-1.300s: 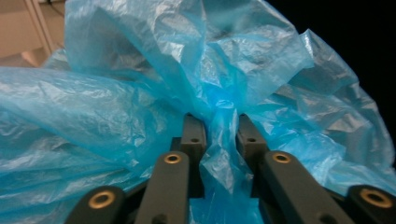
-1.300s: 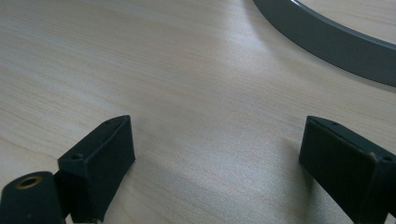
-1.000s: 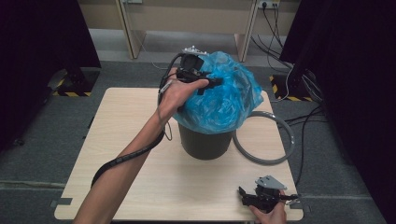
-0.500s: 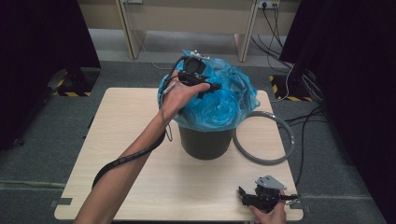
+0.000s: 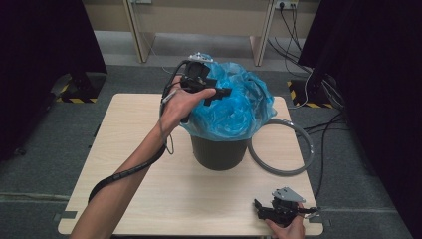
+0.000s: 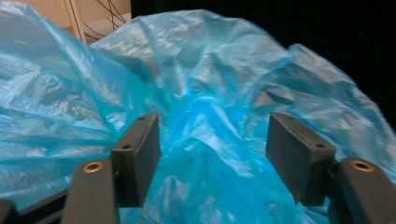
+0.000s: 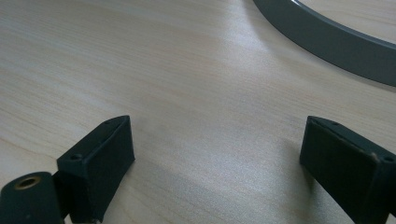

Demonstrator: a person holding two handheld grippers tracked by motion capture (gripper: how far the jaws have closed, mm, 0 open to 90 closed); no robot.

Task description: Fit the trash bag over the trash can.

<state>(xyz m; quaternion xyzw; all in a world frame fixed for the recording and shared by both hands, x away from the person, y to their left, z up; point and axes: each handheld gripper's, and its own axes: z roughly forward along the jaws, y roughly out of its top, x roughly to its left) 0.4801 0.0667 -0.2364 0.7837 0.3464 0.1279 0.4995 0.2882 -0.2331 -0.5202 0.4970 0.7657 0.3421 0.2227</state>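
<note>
A blue plastic bag (image 5: pixel 241 107) lies crumpled over the mouth of a dark round bin (image 5: pixel 219 152) in the middle of the table. My left gripper (image 5: pixel 224 93) is at the bag's upper left and points across its top. Its jaws have just been opening. In the left gripper view they stand wide apart around a raised fold of the bag (image 6: pixel 210 84), and the pads do not press on the film, so the left gripper (image 6: pixel 212 135) is open. My right gripper (image 5: pixel 259 209) rests low at the table's front right corner. It is open, with bare wood between the jaws of the right gripper (image 7: pixel 215 140).
A grey ring (image 5: pixel 293 164) lies flat on the light wooden table (image 5: pixel 149 189) just right of the bin, and the same ring (image 7: pixel 327 42) curves ahead of my right jaws. Cables run over the floor behind the table at the right.
My left hand has shifted slightly over the top of the bag, and the film there has loosened. The right gripper has stayed where it was.
</note>
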